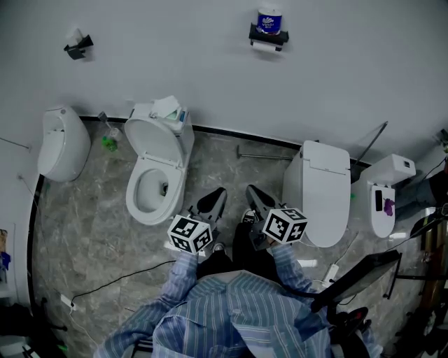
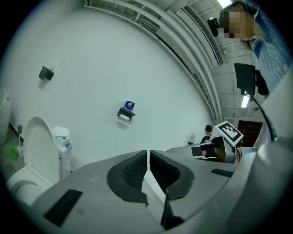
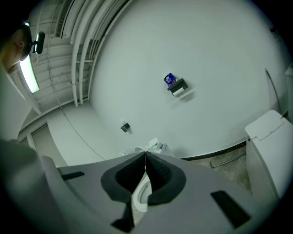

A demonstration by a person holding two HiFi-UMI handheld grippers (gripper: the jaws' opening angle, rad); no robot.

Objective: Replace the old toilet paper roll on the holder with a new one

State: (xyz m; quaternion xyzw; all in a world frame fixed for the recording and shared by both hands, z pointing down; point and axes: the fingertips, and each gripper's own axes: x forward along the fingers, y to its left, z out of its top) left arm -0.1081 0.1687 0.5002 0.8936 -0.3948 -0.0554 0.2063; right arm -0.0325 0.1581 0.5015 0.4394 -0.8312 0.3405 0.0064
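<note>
Head view puts the holder (image 1: 268, 35) high on the wall at my twelve o'clock, well apart from both claws. The old toilet paper roll (image 1: 264, 47) hangs under it, and a blue-wrapped new roll (image 1: 269, 19) stands on its top shelf. I judge the new roll was put there so the swap needs no trip elsewhere.

I carry the left gripper (image 1: 212, 203) and the right gripper (image 1: 259, 201) side by side above the floor. They sit between the open toilet (image 1: 155, 175) at ten o'clock and the closed toilet (image 1: 323, 189) at two. Both noses aim at the wall, which I read as lining up the approach. No part of the swap is done yet.

Only the head view shows the stretch of floor between me and the wall.

The left gripper view shows its own jaws (image 2: 148, 153) pressed together with nothing between them, and the holder (image 2: 126, 113) sits at eleven o'clock above the tips. It alone catches the other claw's marker cube (image 2: 228, 131) at three o'clock.

The right gripper view shows those jaws (image 3: 145, 157) likewise together and empty, with the holder (image 3: 178, 87) at one o'clock.
</note>
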